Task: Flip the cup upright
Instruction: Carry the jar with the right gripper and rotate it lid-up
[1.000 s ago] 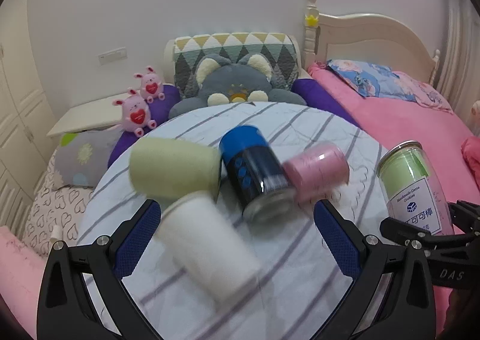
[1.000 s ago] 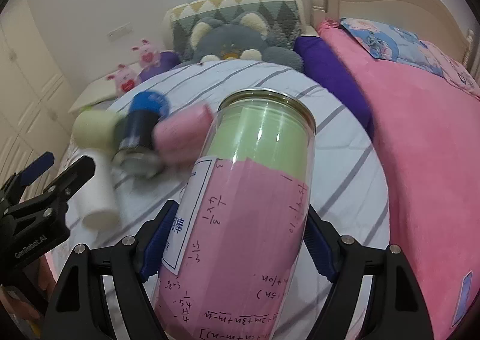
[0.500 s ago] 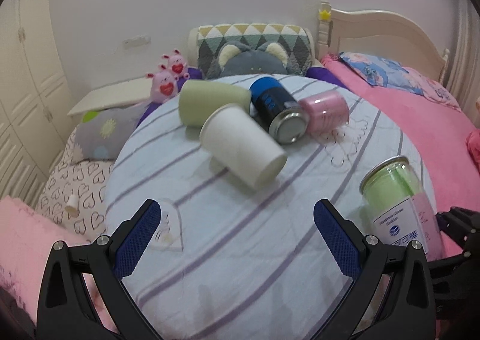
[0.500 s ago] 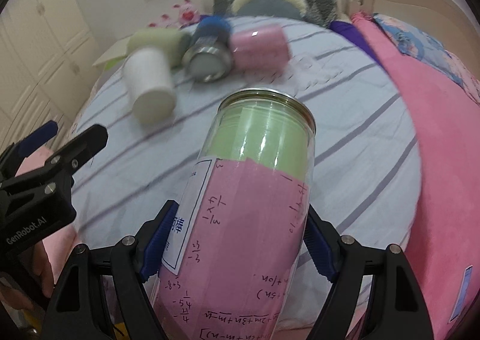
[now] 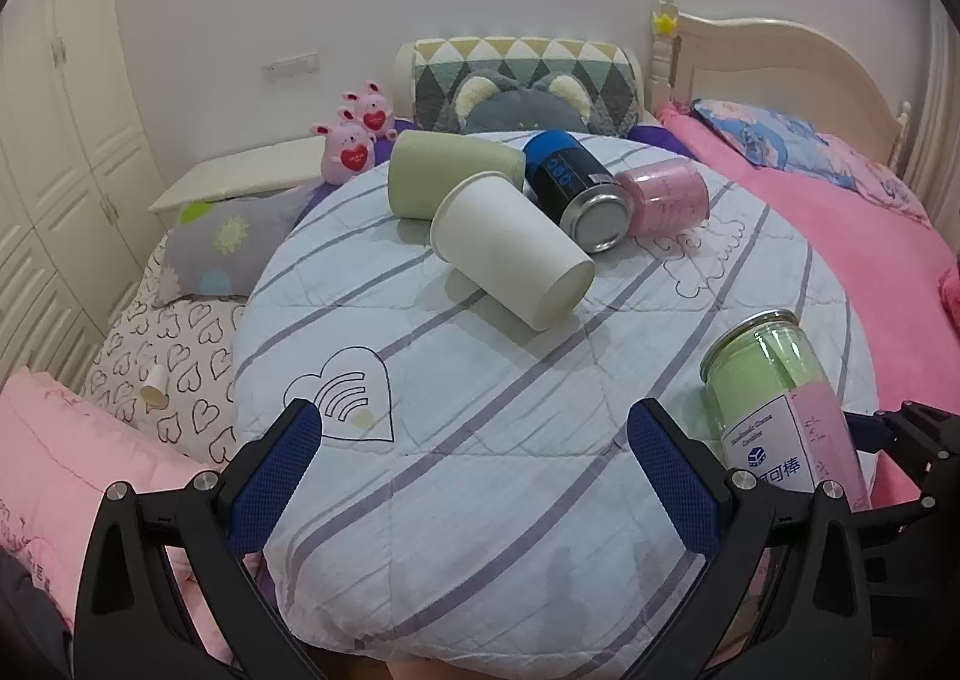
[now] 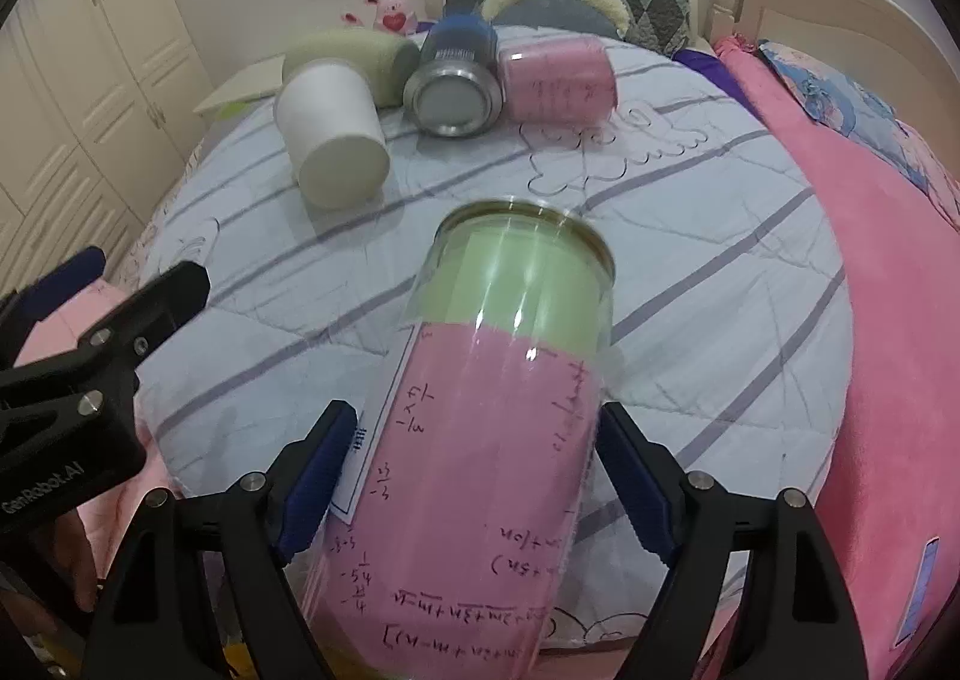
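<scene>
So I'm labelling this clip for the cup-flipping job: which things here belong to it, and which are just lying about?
Part of the job:
- clear jar, gripped in the right gripper
- white paper cup, green cup, pink cup and blue can, all lying on their sides
- left gripper, jaws open

Lying about:
- pink plush pigs
- grey plush bear
- patterned pillow

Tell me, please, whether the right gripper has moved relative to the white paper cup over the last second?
Yes. In the right wrist view the white paper cup and its neighbours now sit higher and farther away, so the right gripper, gripping the jar, has pulled back from them.
</scene>
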Available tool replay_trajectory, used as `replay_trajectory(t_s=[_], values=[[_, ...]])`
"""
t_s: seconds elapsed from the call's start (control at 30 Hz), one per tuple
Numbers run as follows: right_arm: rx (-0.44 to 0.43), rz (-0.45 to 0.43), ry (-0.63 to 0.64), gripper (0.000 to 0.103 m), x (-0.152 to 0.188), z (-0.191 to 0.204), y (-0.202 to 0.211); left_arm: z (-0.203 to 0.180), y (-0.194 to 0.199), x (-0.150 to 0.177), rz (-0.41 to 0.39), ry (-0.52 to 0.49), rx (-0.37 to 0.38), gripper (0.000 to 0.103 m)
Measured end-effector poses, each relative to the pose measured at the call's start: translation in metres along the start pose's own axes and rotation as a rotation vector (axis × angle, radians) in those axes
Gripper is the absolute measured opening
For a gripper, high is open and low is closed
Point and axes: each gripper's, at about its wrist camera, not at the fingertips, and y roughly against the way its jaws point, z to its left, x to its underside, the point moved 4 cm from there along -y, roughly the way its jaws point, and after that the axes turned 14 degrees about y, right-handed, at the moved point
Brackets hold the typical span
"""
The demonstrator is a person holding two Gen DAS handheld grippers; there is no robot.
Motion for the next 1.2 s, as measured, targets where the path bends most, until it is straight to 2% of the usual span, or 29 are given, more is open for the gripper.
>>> replay_trajectory(t_s=[0.37,0.6,0.8,0.93,1.2], values=[[-0.002,-0.127,-0.036,0.083,-0.01,-0.023,0.04,-0.013,0.025,-0.012,-0.033,0.027,0.013,0.103],[0.051,-0.183,-0.088,0.083,-0.007,-0.073,0.064,-0.057,0.031,-0.011,-0.026,-0.014,0.024,0.103],[0.069,-0.167,-0.117,0.083,0.001,-0.118,0.063,-0.101,0.023,-0.004,0.042,-0.029,0.044,0.103],[0.045,-0.15,-0.113,0.083,0.004,-0.139,0.055,-0.129,0.013,0.002,0.078,-0.054,0.013,0.103],[-0.001,-0.122,-0.092,0.083,0.006,-0.169,0.031,-0.145,-0.016,0.012,0.177,-0.012,-0.034,0.103]])
